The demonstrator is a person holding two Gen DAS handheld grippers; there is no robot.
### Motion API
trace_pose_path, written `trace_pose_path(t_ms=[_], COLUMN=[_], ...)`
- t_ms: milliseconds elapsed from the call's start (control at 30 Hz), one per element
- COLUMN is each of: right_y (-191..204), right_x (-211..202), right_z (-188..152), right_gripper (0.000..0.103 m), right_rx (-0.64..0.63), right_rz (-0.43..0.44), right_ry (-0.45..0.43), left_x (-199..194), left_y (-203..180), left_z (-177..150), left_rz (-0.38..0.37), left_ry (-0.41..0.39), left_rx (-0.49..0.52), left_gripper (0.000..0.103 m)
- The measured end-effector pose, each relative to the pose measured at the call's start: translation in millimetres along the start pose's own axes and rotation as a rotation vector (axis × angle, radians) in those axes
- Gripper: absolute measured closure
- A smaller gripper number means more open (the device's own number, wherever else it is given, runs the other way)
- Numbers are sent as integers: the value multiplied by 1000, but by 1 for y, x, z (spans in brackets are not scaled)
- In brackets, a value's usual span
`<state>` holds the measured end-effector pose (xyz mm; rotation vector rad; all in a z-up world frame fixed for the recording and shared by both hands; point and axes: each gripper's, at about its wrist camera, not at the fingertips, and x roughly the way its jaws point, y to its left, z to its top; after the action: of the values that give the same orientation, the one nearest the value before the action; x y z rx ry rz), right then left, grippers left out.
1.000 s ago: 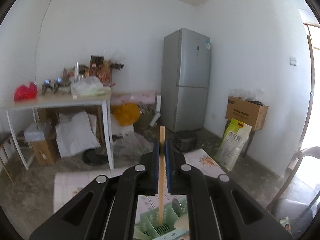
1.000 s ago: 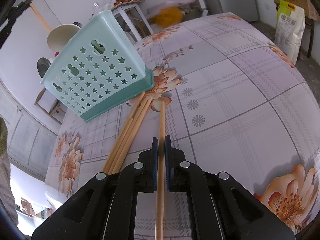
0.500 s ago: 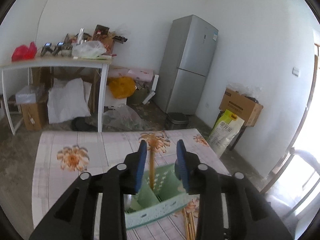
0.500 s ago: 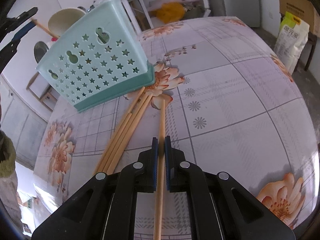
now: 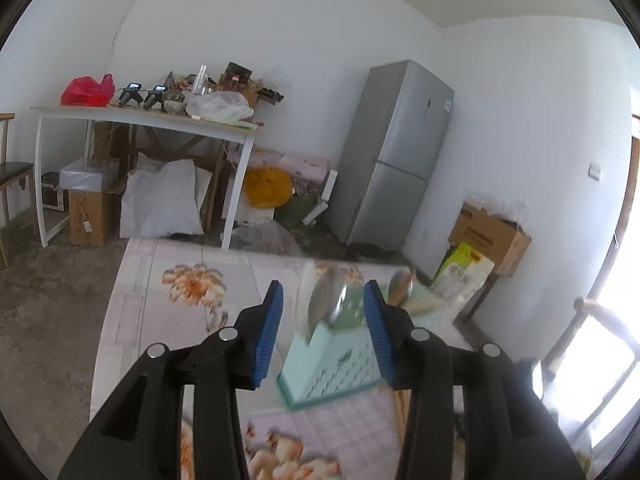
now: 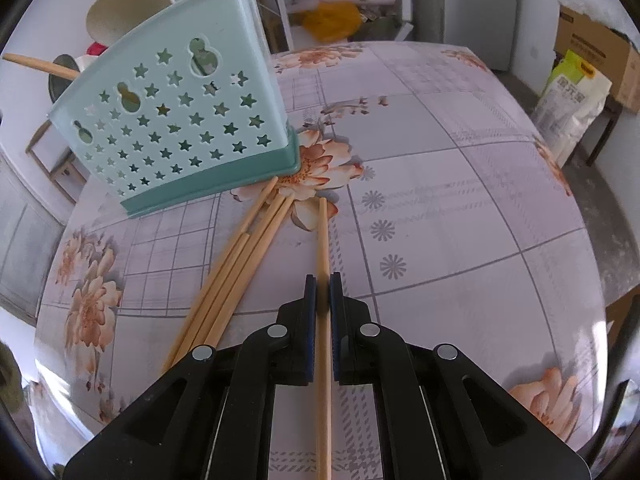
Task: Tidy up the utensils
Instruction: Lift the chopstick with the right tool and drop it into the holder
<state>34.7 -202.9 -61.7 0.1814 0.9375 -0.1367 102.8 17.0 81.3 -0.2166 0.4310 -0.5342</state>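
In the left wrist view, your left gripper (image 5: 323, 312) had its jaws apart, just been opening, with nothing pinched between the blue pads (image 5: 267, 334). Beyond them, blurred, stood the mint-green utensil basket (image 5: 332, 364) on the floral tablecloth (image 5: 192, 292), metal spoons (image 5: 326, 300) sticking out of its top.

In the right wrist view, your right gripper (image 6: 323, 288) was clenched on a single wooden chopstick (image 6: 323, 240), which ran forward over the tablecloth. Just left of it lay a loose bundle of chopsticks (image 6: 236, 268), their far ends reaching the base of the basket (image 6: 176, 120). A cream ladle (image 6: 124, 8) rose from the basket.
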Motion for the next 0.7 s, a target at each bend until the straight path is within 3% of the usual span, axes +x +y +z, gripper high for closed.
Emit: trace_pose_path(t_ms=[167,467,700], right_y=[-9,4,21], right_x=[-32,-121,-166], right_z=[10,40,71], right_gripper=[98,99,99], right_rx=[47,15,-26], right_rz=[45,105,163], right_ry=[-57,-286,-465], left_x=[1,42,60], left_y=[2,-9,-6], left_z=[-37,-109,-131], left_rz=[-47,-38,-46], left_ry=[98,291,356], left_rx=[-34,-18,-51], left_gripper=[63,63,63])
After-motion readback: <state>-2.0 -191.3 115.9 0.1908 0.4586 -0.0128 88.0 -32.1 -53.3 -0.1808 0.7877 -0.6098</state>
